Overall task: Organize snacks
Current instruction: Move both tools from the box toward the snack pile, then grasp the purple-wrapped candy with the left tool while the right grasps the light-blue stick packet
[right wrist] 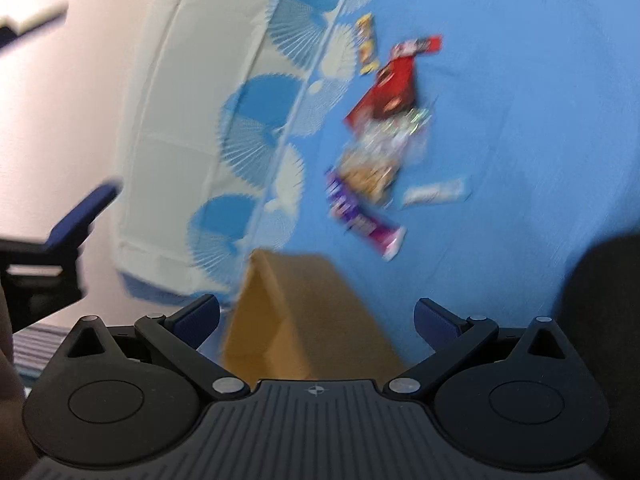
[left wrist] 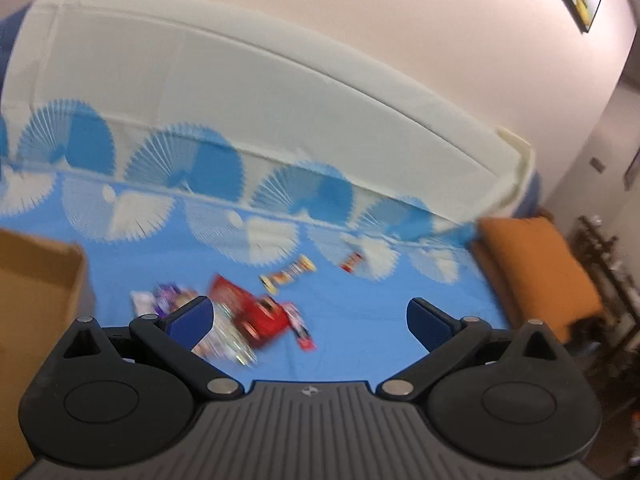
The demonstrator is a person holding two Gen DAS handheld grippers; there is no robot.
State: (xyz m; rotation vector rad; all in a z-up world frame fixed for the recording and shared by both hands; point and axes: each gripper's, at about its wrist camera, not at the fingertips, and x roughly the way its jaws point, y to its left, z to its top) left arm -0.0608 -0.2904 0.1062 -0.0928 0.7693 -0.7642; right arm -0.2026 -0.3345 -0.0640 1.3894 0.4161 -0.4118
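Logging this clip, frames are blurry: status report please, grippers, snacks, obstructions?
Left gripper open, empty. Right gripper open, empty. Snack packets scattered loose on blue bedsheet, cardboard box beside them. Nothing blocking the pile.

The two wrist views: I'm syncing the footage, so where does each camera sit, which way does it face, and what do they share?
Left wrist: on the left gripper, jaws open, facing across the blue bedsheet toward the white mattress on the wall.
Right wrist: on the right gripper, jaws open, tilted down over the cardboard box; a left gripper finger shows.
Shared: red snack packet, box, sheet.
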